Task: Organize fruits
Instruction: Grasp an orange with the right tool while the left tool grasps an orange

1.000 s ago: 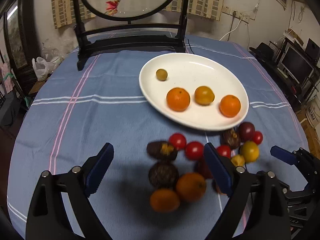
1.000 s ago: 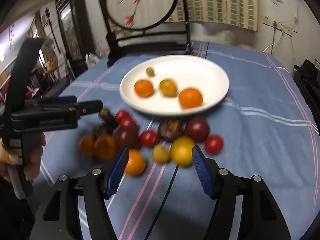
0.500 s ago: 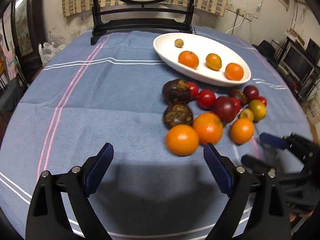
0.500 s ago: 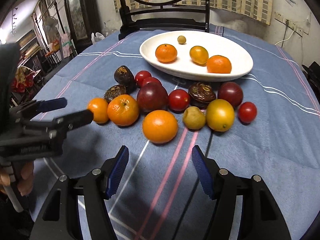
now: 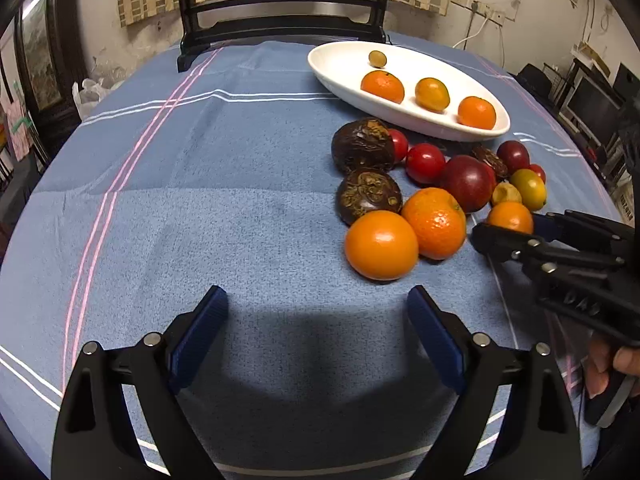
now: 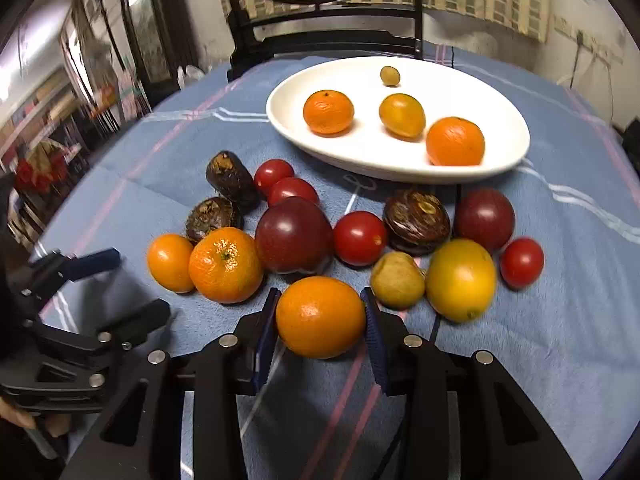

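A white oval plate [image 6: 504, 152] holds two oranges, a yellow fruit and a small greenish one. In front of it on the blue cloth lies a cluster of oranges, red tomatoes, dark purple fruits and yellow fruits. My right gripper [image 6: 320, 320] is shut on an orange [image 6: 320, 316] at the near edge of the cluster; it also shows in the left wrist view [image 5: 510, 216]. My left gripper [image 5: 316, 328] is open and empty, short of another orange [image 5: 380, 244]. It shows at the left of the right wrist view [image 6: 120, 284].
A dark wooden stand [image 5: 280, 28] with a round painted screen stands at the table's far edge. The plate also shows in the left wrist view [image 5: 332, 68]. Bare blue cloth [image 5: 180, 200] lies left of the fruit. Furniture and screens [image 5: 596, 100] sit off the right.
Both grippers have moved in low toward the fruit cluster. My right gripper has closed around the nearest orange. My left gripper stays open.
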Available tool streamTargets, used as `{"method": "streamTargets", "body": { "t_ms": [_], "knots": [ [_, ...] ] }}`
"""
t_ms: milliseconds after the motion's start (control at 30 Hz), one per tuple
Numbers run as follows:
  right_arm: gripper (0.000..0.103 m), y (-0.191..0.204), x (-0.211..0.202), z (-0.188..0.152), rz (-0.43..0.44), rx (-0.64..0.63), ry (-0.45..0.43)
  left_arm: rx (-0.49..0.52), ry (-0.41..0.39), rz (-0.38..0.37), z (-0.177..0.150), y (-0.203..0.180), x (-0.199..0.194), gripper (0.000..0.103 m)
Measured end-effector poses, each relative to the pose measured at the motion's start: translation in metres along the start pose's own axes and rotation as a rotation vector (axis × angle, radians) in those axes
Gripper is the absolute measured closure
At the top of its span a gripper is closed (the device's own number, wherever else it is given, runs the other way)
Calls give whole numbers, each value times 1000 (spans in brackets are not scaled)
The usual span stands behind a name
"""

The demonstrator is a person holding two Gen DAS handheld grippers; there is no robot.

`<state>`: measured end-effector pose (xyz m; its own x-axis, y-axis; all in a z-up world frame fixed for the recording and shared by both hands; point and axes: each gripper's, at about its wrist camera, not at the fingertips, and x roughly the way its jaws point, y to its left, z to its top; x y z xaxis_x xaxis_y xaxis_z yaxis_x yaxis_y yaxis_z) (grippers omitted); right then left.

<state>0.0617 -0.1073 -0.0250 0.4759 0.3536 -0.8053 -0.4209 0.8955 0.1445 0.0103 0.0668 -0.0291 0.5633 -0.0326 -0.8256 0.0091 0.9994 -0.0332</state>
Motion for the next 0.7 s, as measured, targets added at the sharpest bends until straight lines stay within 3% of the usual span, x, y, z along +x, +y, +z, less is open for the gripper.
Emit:
{"method": "streamTargets", "body": {
  "t_ms": [200, 300, 433, 500, 567, 700],
  "knots": [
    [63, -9, -13, -10, 43, 9, -29, 19, -5, 35, 8, -13, 3, 14],
    [63, -13, -15, -14, 49, 16, -30, 20, 31, 58, 10, -21, 14, 13],
    [63, -12, -17, -15, 38, 5, -36, 38, 24, 30, 17, -26, 17, 21],
    [63, -10, -16, -15, 36, -8, -36, 70, 17, -1, 21, -31, 18, 44],
    [63, -9, -16, -16, 33, -15, -36, 130, 1, 2, 21, -41, 15, 60],
    [63, -11, -18, -15, 35, -13, -52, 145, -1, 5, 16, -42, 9, 64]
  ]
}}
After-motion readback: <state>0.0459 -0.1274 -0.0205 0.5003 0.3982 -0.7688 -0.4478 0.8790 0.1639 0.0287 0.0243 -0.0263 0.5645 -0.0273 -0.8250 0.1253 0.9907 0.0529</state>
